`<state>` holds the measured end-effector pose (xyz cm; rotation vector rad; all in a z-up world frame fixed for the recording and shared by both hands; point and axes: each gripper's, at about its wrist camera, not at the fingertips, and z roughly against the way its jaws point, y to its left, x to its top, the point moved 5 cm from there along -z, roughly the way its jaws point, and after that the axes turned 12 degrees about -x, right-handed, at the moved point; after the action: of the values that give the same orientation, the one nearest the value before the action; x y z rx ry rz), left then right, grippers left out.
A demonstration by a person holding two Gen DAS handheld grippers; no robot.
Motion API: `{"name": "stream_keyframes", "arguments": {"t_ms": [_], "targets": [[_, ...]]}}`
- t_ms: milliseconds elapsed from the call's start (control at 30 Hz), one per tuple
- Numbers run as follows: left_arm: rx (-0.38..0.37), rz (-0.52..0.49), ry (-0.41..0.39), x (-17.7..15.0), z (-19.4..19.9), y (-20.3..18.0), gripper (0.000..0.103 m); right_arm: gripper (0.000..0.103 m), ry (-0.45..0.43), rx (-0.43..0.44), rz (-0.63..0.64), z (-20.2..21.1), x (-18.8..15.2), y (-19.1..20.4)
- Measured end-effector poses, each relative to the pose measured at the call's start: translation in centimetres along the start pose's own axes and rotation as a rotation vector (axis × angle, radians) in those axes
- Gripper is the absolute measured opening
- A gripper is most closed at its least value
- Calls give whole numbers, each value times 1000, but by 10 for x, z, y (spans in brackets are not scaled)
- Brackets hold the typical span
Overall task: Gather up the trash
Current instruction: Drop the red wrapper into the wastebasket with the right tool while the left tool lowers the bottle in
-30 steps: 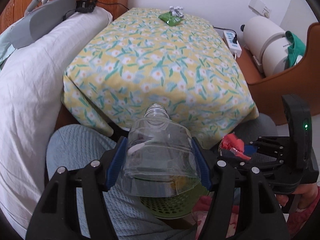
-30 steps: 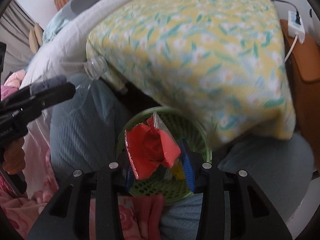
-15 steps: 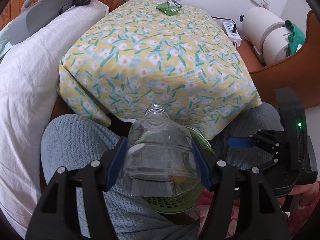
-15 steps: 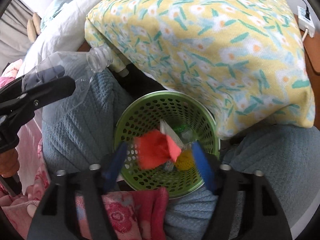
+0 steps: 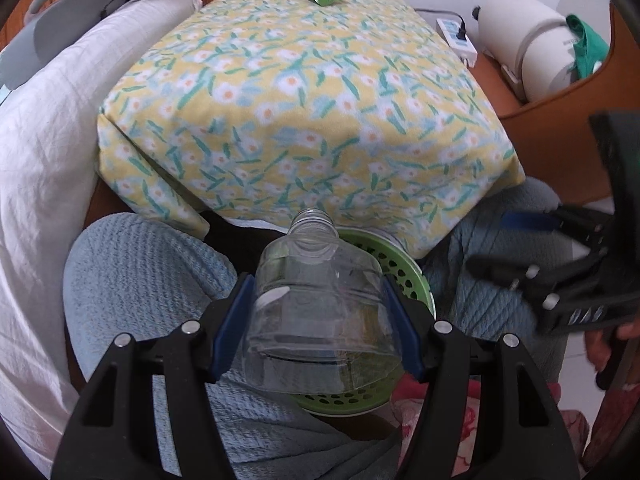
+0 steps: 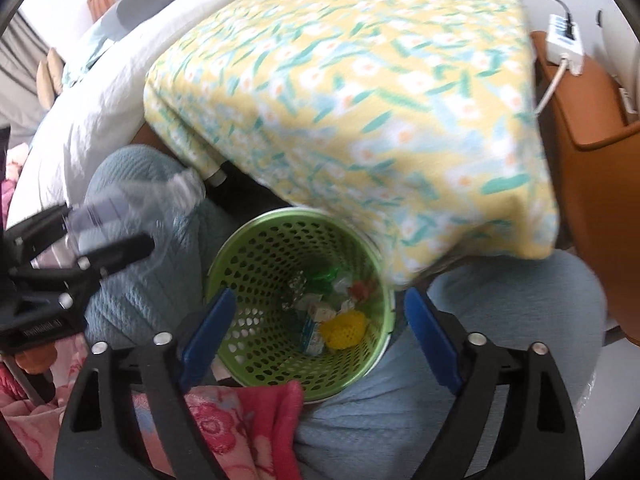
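Right wrist view: the right hand-held gripper, just opening and empty, hangs over the green basket.

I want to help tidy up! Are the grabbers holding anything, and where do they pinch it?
The left gripper pinches the clear plastic bottle across its wide body. The right gripper has just opened and holds nothing.

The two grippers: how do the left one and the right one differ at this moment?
The left gripper is shut on a clear plastic bottle; the right gripper is open and holds nothing, its jaws having just been opening. The left gripper is beside the green basket; the right gripper is directly over the basket. Both have blue pads on black fingers and point steeply down.
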<state>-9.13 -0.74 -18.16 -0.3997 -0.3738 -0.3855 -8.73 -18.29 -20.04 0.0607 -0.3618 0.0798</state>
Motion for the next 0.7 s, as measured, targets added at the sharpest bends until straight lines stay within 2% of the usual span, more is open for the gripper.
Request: {"name": "stream_keyframes", "arguments": {"t_ms": [233, 567, 600, 700], "targets": [[-12, -35, 62, -9, -16, -10, 62, 88, 1, -14, -49, 1, 3, -14], [-29, -51, 100, -16, -26, -15, 62, 88, 13, -8, -53, -5, 2, -14], [-31, -51, 105, -16, -27, -15, 63, 88, 13, -8, -53, -5, 2, -14], [-32, -55, 100, -15, -26, -16, 75, 88, 15, -9, -51, -6, 2, -13]]}}
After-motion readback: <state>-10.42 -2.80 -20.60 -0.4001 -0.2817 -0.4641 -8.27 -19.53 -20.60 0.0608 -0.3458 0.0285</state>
